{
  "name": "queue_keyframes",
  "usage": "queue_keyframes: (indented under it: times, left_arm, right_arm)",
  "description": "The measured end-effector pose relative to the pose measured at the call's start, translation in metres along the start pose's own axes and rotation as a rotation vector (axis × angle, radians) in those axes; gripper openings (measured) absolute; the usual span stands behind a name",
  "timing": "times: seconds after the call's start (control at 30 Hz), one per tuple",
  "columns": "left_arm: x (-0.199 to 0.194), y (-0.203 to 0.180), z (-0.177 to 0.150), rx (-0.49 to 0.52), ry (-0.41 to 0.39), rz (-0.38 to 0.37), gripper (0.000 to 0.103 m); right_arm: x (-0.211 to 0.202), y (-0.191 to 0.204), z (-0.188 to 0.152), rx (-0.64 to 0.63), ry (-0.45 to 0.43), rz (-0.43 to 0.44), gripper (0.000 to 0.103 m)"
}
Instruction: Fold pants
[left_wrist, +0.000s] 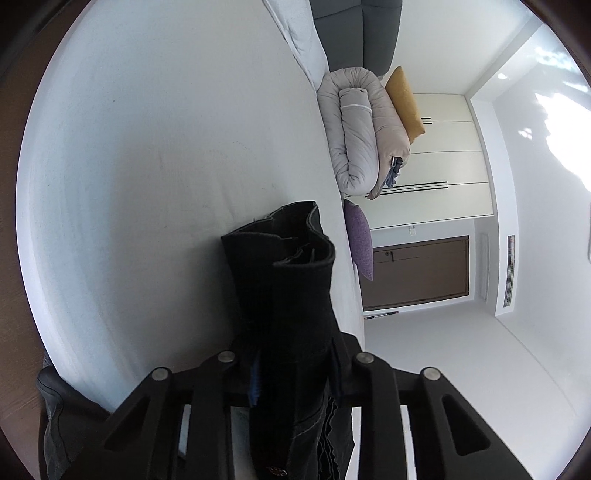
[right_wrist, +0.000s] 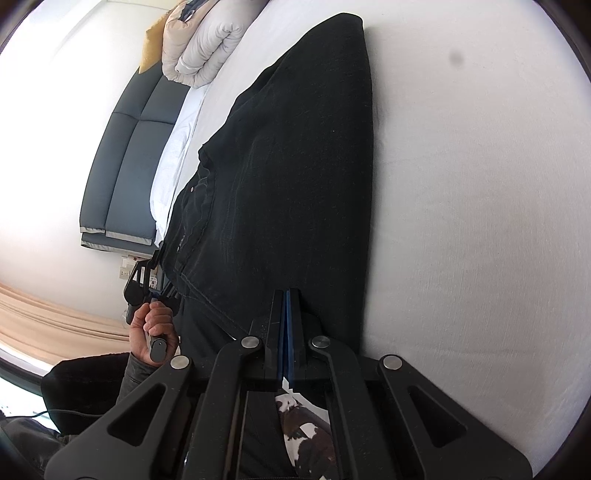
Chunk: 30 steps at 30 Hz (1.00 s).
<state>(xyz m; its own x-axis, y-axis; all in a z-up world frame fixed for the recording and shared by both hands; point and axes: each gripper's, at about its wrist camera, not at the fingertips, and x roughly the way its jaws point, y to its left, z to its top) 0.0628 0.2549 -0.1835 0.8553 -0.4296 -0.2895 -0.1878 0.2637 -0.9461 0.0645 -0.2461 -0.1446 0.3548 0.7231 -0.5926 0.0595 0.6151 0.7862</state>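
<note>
black denim pants (right_wrist: 295, 158), stitched and faintly flecked, lie long on my smooth white bed sheet (right_wrist: 480, 221); no readable writing anywhere. my left gripper (left_wrist: 291, 354) clamps a thick bunched fold of them, my right gripper (right_wrist: 287, 299) pinches their edge, blue pads together.

Two close wrist views, pants (left_wrist: 284, 295) shared

black hand-held gripper (right_wrist: 287, 325) with blue pads, silver pivot screws; grey sleeve (right_wrist: 138, 369).
</note>
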Motion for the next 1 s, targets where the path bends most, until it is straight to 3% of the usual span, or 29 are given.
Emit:
queue_keyframes:
  times: [0.2, 0.3, 0.43, 0.57, 0.7, 0.83, 0.93, 1.0]
  left_arm:
    - [-0.004, -0.027, -0.001, 0.117, -0.014, 0.035, 0.016]
    - [-0.003, -0.056, -0.008, 0.235, -0.015, 0.067, 0.014]
    - [0.008, -0.113, -0.033, 0.479, 0.008, 0.109, 0.014]
    - [0.029, -0.180, -0.090, 0.807, 0.075, 0.112, 0.014]
    - [0.058, -0.215, -0.179, 1.138, 0.205, 0.109, 0.014]
    - [0.085, -0.198, -0.262, 1.366, 0.359, 0.127, 0.014]
    - [0.090, -0.174, -0.300, 1.445, 0.450, 0.155, 0.013]
    - [0.087, -0.163, -0.319, 1.503, 0.482, 0.167, 0.013]
  right_arm:
    - [-0.002, -0.001, -0.001, -0.003, 0.003, -0.009, 0.000]
    - [-0.003, -0.002, -0.001, -0.005, 0.001, -0.009, 0.000]
    - [-0.003, -0.003, -0.002, -0.008, -0.003, -0.007, 0.000]
    - [-0.005, -0.004, -0.004, -0.008, -0.002, -0.007, 0.000]
    - [-0.007, -0.007, -0.004, -0.002, -0.003, 0.014, 0.000]
    - [-0.014, -0.012, -0.002, 0.037, -0.017, 0.076, 0.000]
    - [-0.027, -0.004, 0.004, 0.029, -0.055, 0.070, 0.007]
    - [-0.037, 0.000, 0.013, 0.026, -0.095, 0.081, 0.023]
